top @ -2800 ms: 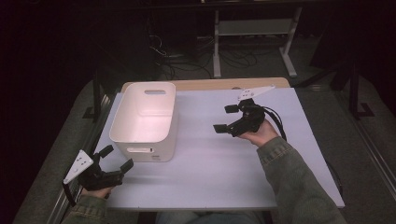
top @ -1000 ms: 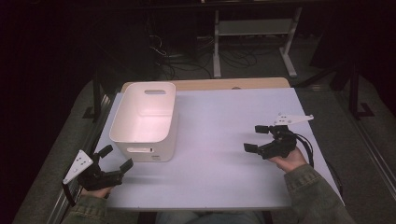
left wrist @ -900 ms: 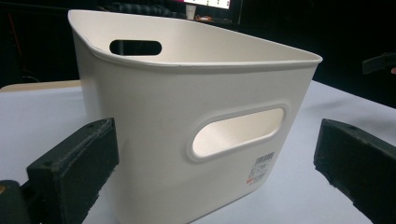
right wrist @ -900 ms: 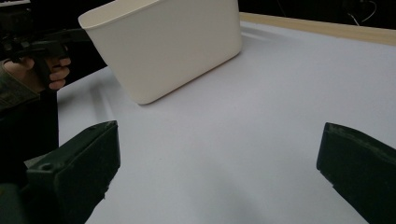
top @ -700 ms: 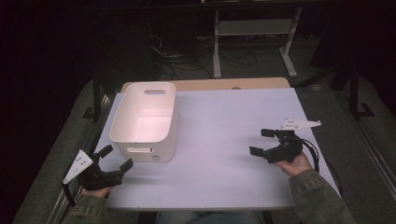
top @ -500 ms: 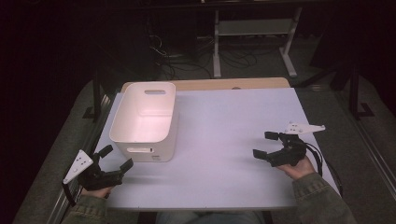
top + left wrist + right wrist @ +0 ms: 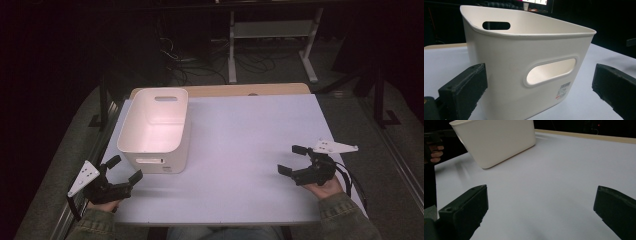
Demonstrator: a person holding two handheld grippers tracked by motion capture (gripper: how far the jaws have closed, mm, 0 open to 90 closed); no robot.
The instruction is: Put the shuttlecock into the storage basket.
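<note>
Checking progress: nothing gripped at this moment. Left gripper (image 7: 120, 170) parked at table's (image 7: 250, 150) near-left corner, jaws spread wide, aimed at bin's (image 7: 155, 130) near end. Seen through left gripper view: bin (image 7: 524, 65) just ahead, between the two jaw lines but not touching either; handle slot and barcode sticker facing the camera. Right gripper (image 7: 292, 160) low over table's near-right part, well apart from bin, jaws also spread, holding nothing. Seen through right gripper view: bare table (image 7: 561, 177) between jaws, bin (image 7: 496, 140) far off at upper left.

Bin upright on left half of table, far end near the back edge, interior looked empty from high view. No loose items spotted on table.

Judged status: either very early or already wrapped up, couldn't tell which from these views. If bin was to be moved or lifted: grasp not made yet, left side closest to it. Remaining, by guess: advance left jaws onto near wall or handle slot, close, then bring right across to far rim if two-handed. Risk noted: smooth thin plastic wall, likely slippery under a one-sided pinch.
</note>
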